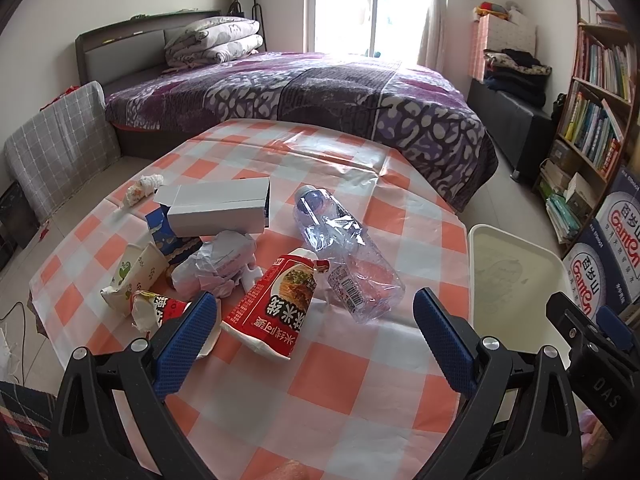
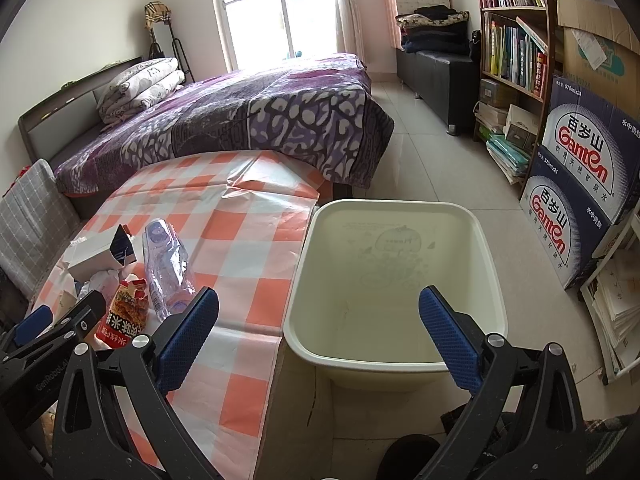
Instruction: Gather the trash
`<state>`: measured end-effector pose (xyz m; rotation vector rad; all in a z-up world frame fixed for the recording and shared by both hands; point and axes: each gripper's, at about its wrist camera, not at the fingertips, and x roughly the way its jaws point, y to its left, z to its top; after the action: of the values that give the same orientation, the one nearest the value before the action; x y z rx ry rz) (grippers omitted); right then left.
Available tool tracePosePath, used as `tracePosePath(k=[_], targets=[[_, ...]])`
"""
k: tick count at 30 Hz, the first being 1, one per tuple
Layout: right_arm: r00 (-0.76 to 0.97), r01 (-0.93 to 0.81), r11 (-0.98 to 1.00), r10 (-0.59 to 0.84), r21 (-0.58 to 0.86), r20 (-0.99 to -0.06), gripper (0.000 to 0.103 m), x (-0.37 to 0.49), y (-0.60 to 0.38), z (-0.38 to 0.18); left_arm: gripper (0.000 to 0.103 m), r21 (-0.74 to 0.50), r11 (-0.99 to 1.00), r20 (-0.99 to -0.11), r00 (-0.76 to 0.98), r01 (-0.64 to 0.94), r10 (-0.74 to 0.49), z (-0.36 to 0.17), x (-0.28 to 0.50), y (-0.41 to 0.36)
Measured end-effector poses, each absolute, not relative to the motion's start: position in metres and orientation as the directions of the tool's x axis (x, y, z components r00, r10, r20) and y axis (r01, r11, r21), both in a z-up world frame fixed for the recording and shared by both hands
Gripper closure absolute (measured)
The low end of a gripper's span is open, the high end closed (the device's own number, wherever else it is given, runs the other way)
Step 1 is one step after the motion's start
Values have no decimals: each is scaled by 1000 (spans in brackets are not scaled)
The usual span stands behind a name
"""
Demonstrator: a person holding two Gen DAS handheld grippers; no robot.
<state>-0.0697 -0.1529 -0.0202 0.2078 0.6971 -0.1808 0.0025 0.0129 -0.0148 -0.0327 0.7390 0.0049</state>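
Trash lies on the checked table: a crushed clear plastic bottle, a red noodle cup, crumpled white paper, a grey box, a blue packet, a green-print paper cup, a red-white wrapper and a tissue wad. My left gripper is open and empty, just short of the red cup. My right gripper is open and empty above the near rim of the cream bin. The bottle and red cup show at left there.
The bin stands on the floor against the table's right edge. A purple bed is behind the table. A bookshelf and stacked water cartons are on the right. A covered chair stands at left.
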Motion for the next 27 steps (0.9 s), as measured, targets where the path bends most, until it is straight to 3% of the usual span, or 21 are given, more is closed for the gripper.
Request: tracePosePath(k=[16, 23, 27], targets=[[734, 225, 961, -60, 159, -677, 7, -63, -143, -19, 7, -34, 999, -702, 712, -38, 3, -18, 12, 37], [675, 148, 976, 18, 160, -737, 7, -24, -120, -1, 7, 21, 988, -790, 603, -150, 108, -10, 60, 91], [632, 93, 981, 75, 172, -771, 7, 6, -112, 6, 7, 17, 987, -858, 504, -158, 96, -11, 93, 133]])
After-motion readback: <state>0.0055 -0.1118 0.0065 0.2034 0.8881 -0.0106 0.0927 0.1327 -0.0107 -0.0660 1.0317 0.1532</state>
